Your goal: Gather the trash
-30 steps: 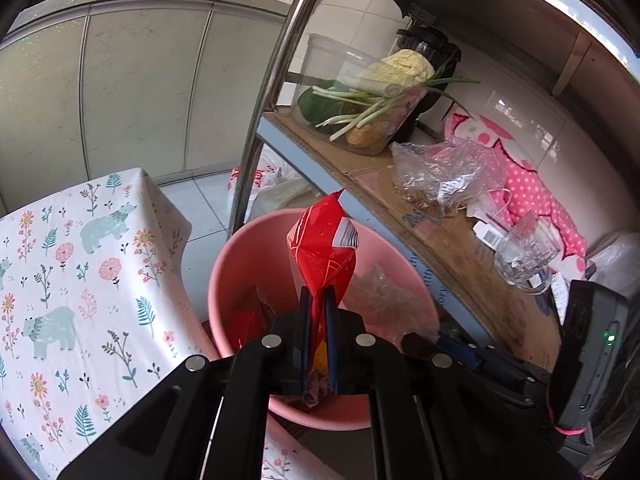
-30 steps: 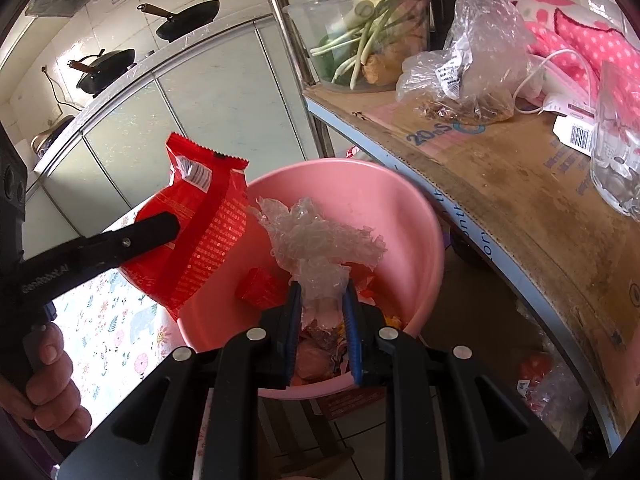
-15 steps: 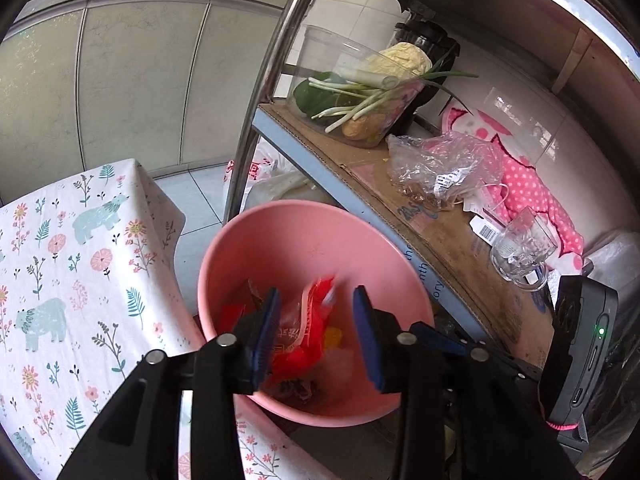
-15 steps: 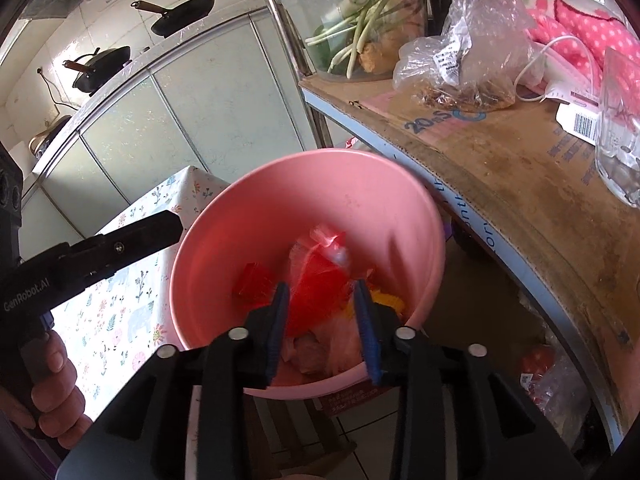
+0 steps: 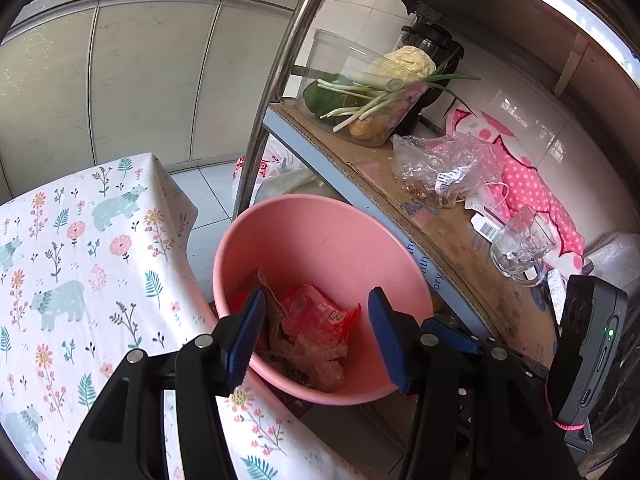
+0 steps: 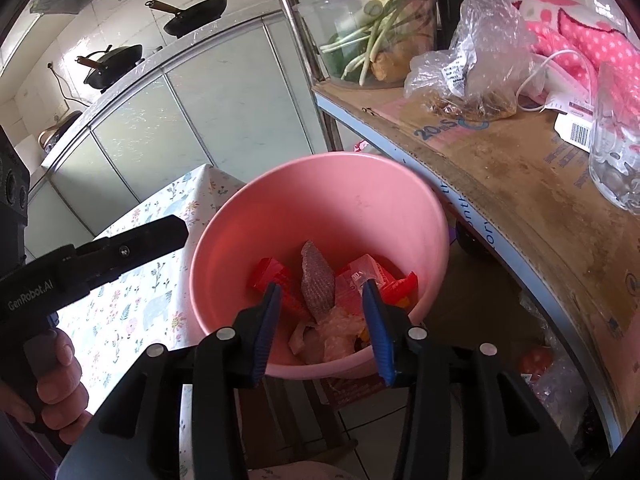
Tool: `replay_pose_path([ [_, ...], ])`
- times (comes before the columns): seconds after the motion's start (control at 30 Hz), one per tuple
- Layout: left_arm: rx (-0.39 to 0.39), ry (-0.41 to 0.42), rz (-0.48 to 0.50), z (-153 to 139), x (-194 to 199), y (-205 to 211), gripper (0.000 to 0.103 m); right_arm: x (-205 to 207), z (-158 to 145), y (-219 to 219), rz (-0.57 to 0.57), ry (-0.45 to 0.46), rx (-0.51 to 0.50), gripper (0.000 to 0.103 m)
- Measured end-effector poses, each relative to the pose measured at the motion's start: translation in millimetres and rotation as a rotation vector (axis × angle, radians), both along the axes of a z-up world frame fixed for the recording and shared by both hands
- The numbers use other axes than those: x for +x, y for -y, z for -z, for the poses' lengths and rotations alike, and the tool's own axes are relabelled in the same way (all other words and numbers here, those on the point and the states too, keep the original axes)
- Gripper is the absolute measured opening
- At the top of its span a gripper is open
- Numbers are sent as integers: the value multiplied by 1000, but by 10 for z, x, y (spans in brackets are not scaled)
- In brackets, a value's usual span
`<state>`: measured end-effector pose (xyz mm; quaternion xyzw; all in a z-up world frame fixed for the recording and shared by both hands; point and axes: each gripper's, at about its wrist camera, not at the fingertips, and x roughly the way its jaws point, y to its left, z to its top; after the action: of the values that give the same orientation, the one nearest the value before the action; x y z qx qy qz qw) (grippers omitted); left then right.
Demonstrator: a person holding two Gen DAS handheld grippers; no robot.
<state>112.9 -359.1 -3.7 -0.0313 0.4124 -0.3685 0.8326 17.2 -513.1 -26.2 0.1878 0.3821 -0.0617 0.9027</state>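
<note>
A pink plastic bin (image 5: 320, 236) (image 6: 348, 192) stands between the cloth-covered table and a metal shelf. In it lie a red snack wrapper (image 5: 316, 312) (image 6: 356, 280), a crumpled clear plastic piece (image 5: 316, 356) (image 6: 340, 332) and other scraps. My left gripper (image 5: 316, 336) is open and empty just above the bin's near rim. My right gripper (image 6: 324, 320) is open and empty over the bin too. The left gripper's black finger also shows at the left of the right wrist view (image 6: 132, 244).
A floral tablecloth (image 5: 72, 264) covers the table left of the bin. The shelf (image 5: 448, 240) on the right holds a clear tub of vegetables (image 5: 360, 100), a plastic bag (image 5: 440, 168), a glass mug (image 5: 520, 248) and a pink dotted cloth (image 5: 532, 192). A steel post (image 5: 276, 84) rises behind the bin.
Both grippers opened. The red wrapper dropped from the left gripper and the clear plastic from the right gripper into the pink bin. Both grippers have pulled back slightly.
</note>
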Motion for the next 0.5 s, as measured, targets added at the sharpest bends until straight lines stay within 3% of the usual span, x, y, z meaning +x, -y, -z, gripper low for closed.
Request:
replay_pose_path([
  [0.13, 14, 5, -5, -26, -76, -37, 65, -56, -48, -56, -11, 4, -5, 50],
  [0.5, 64, 63, -33, -107, -352, -133, 65, -214, -129, -212, -25, -4, -33, 60],
])
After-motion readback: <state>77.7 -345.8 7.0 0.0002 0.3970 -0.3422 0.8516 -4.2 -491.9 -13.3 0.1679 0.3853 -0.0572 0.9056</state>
